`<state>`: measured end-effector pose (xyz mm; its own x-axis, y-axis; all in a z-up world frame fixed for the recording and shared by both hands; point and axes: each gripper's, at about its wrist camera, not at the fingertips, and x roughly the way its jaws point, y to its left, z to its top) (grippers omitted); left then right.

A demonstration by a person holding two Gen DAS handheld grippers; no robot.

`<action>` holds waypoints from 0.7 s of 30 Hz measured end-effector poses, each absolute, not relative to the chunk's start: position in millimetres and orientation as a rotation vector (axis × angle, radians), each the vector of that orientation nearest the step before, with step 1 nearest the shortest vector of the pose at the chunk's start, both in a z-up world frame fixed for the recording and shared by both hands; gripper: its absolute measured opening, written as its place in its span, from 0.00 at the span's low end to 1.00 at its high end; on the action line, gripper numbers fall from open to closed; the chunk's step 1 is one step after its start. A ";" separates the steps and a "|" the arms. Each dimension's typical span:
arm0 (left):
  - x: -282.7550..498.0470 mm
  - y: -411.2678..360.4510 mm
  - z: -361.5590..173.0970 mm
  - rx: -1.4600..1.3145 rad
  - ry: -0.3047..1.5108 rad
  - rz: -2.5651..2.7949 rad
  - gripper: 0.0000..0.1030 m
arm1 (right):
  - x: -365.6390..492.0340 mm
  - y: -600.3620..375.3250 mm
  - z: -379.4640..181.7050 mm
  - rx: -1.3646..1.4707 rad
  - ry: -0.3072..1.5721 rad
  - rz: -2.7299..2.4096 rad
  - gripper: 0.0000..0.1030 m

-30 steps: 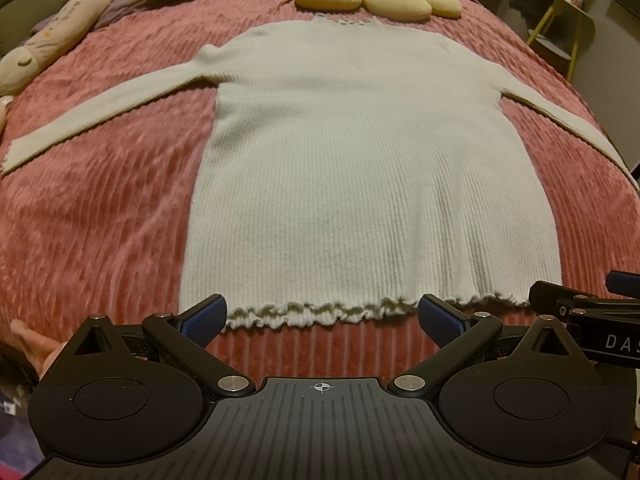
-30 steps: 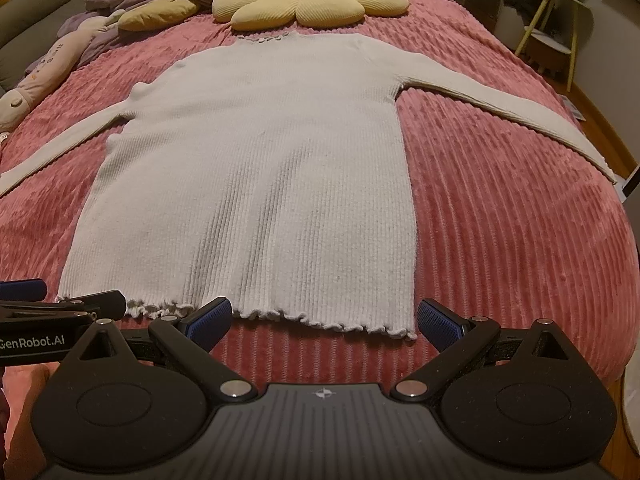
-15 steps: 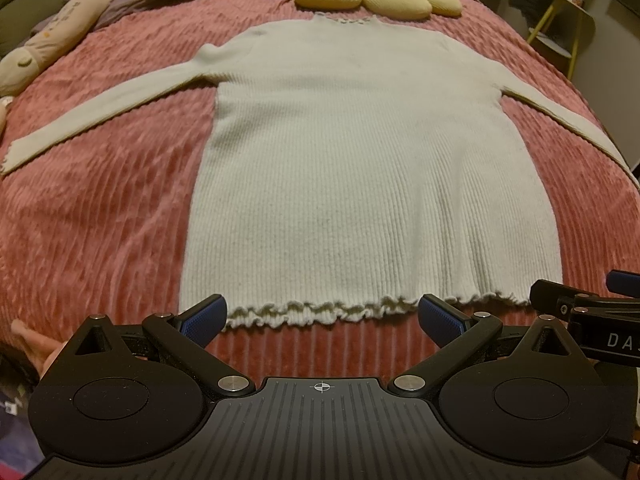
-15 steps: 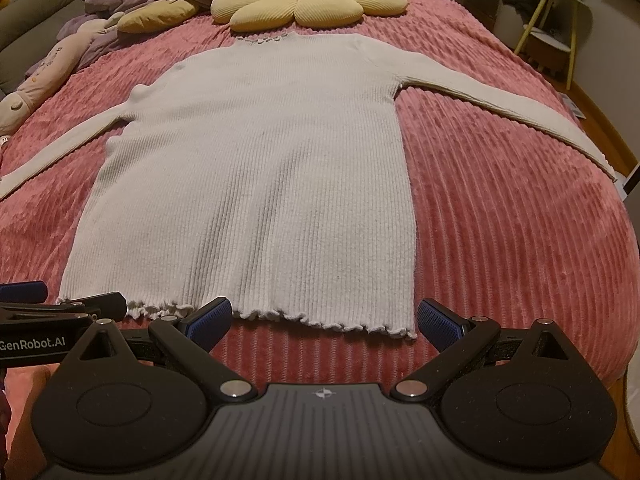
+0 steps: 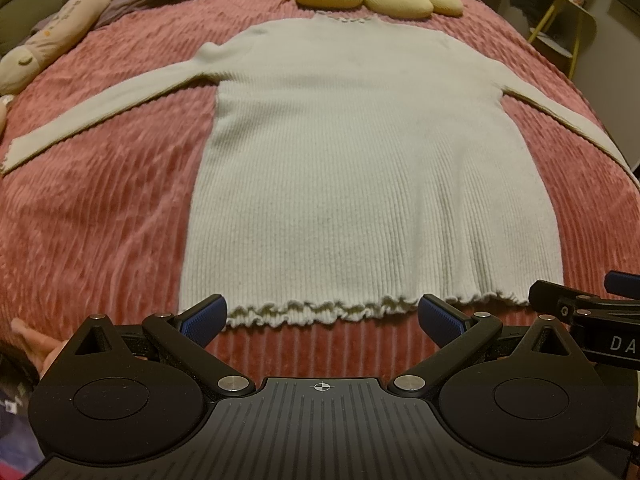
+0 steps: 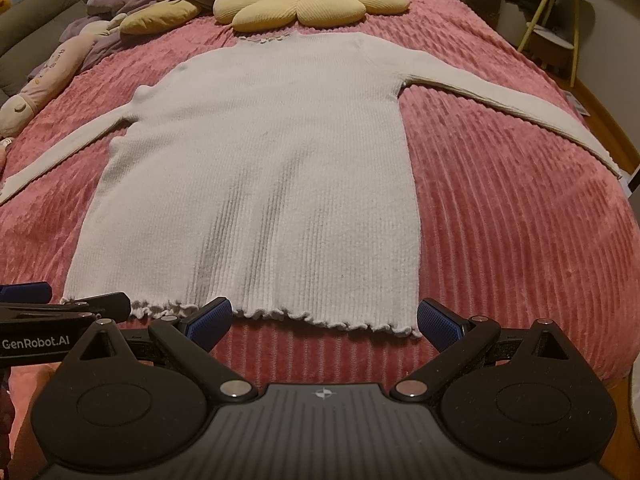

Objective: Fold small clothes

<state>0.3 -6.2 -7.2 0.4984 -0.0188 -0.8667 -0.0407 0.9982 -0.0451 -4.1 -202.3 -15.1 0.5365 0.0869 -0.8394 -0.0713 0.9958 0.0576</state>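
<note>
Sweater (image 5: 360,152), cream ribbed knit spread flat mid-bedspread (image 5: 100,208) with sleeves outstretched, looks soft, light and limp, best pinched at the frilled hem's (image 5: 320,307) corners, where left gripper (image 5: 322,314) and right gripper (image 6: 325,317) hover, jaws spread, empty.

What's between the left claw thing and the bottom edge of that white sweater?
Only bare pink bedspread separates the open left gripper from the sweater hem, seen in the left wrist view.
</note>
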 end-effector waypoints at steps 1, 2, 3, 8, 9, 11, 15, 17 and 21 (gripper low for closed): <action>0.3 -5.9 -7.5 -0.062 1.050 0.012 1.00 | -4.3 -202.2 -14.7 0.018 0.997 0.098 0.96; 0.3 -6.0 -7.8 -0.061 1.051 0.012 1.00 | -4.4 -202.0 -14.4 0.017 0.994 0.100 0.96; 0.3 -6.2 -8.0 -0.060 1.052 0.011 1.00 | -4.4 -201.6 -14.3 0.014 0.992 0.101 0.96; 1.8 -6.1 -8.7 -0.058 1.057 0.012 1.00 | -3.9 -203.6 -15.7 0.023 0.995 0.103 0.96; 2.2 -6.0 -8.8 -0.059 1.058 0.013 1.00 | -3.9 -204.0 -15.9 0.025 0.995 0.103 0.96; 3.2 -6.4 -9.1 -0.061 1.061 0.015 1.00 | -3.8 -204.4 -15.9 0.027 0.994 0.105 0.96; 4.8 -7.6 -9.4 -0.058 1.066 0.016 1.00 | -4.3 -203.7 -16.4 0.025 0.981 0.119 0.96; 5.3 -7.9 -9.9 -0.054 1.069 0.018 1.00 | -5.4 -203.2 -16.3 0.023 0.959 0.130 0.96; 7.2 -8.3 -11.1 -0.058 1.079 0.022 1.00 | -6.2 -206.2 -15.7 0.039 0.917 0.136 0.96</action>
